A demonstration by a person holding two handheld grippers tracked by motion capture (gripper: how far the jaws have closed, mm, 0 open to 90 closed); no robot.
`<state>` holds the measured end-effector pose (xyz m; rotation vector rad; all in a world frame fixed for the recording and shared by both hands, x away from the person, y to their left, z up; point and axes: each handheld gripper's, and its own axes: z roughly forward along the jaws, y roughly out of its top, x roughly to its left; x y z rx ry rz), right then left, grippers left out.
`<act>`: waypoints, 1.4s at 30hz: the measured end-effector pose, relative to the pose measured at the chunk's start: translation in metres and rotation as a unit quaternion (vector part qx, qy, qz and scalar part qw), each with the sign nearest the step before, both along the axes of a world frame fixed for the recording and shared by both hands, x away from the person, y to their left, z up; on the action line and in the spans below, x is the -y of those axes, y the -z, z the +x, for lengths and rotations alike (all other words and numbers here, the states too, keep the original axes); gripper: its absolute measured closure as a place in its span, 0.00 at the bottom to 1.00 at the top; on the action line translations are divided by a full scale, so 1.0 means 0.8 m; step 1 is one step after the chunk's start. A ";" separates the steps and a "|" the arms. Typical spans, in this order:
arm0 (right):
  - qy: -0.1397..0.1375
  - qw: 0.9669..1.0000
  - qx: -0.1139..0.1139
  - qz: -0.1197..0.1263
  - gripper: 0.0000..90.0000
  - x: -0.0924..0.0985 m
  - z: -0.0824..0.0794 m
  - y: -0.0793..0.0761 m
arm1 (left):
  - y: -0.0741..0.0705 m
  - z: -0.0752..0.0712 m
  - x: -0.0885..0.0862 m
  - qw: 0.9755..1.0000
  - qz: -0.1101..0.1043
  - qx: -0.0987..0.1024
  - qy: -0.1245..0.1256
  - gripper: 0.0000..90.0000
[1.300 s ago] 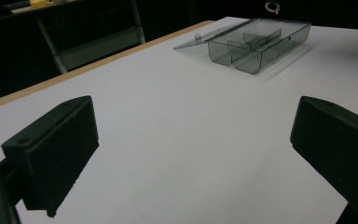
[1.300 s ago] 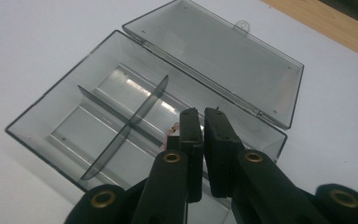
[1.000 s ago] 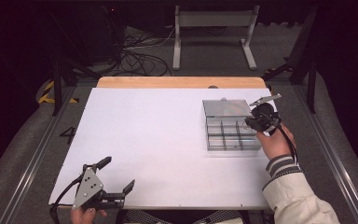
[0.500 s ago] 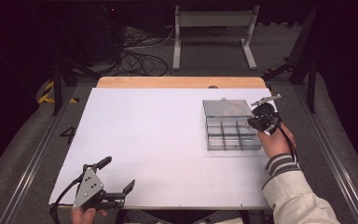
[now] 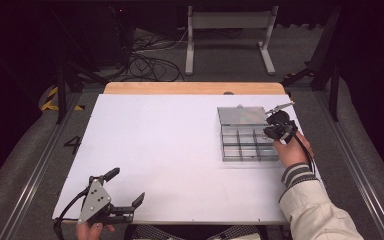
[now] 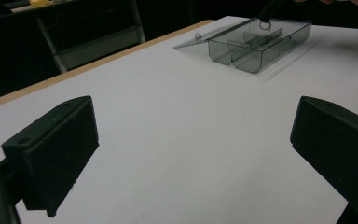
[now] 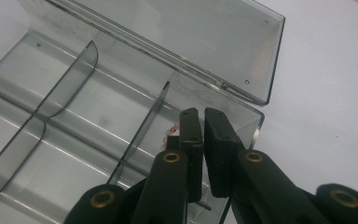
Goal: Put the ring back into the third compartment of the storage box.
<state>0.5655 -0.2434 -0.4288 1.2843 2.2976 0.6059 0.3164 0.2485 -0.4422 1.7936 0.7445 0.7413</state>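
Observation:
A clear grey compartment box (image 5: 244, 146) lies at the table's right with its lid (image 5: 240, 115) folded open behind it. My right gripper (image 5: 269, 132) dips into the box's far right corner compartment (image 7: 135, 116), and its jaws are together. A small ring (image 6: 264, 25) hangs at its tip, and a pinkish bit (image 7: 170, 133) peeks out beside the left jaw. My left gripper (image 5: 127, 185) rests at the near left edge, in the hand, with its jaws wide apart and nothing between them (image 6: 191, 154).
The white tabletop (image 5: 170, 145) stretches between the two grippers, with a wooden strip (image 5: 190, 88) along its far edge. The box's dividers (image 7: 144, 126) stand close beside the right jaws. A metal stand (image 5: 227, 30) and cables lie on the floor beyond.
The right gripper has sunk slightly toward the box's corner compartment. The left gripper has stayed where it was.

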 end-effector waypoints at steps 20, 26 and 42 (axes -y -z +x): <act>-0.001 1.000 -0.021 -0.020 0.96 -0.008 0.010 0.015 | 0.000 0.000 0.000 1.000 0.000 0.000 0.000 0.01; -0.005 1.000 -0.007 -0.021 0.87 -0.009 0.011 0.016 | -0.001 0.000 -0.001 1.000 0.004 0.003 0.001 0.01; -0.020 0.999 0.020 0.021 0.62 -0.008 -0.006 -0.006 | -0.001 0.000 -0.001 1.000 0.003 0.002 0.000 0.01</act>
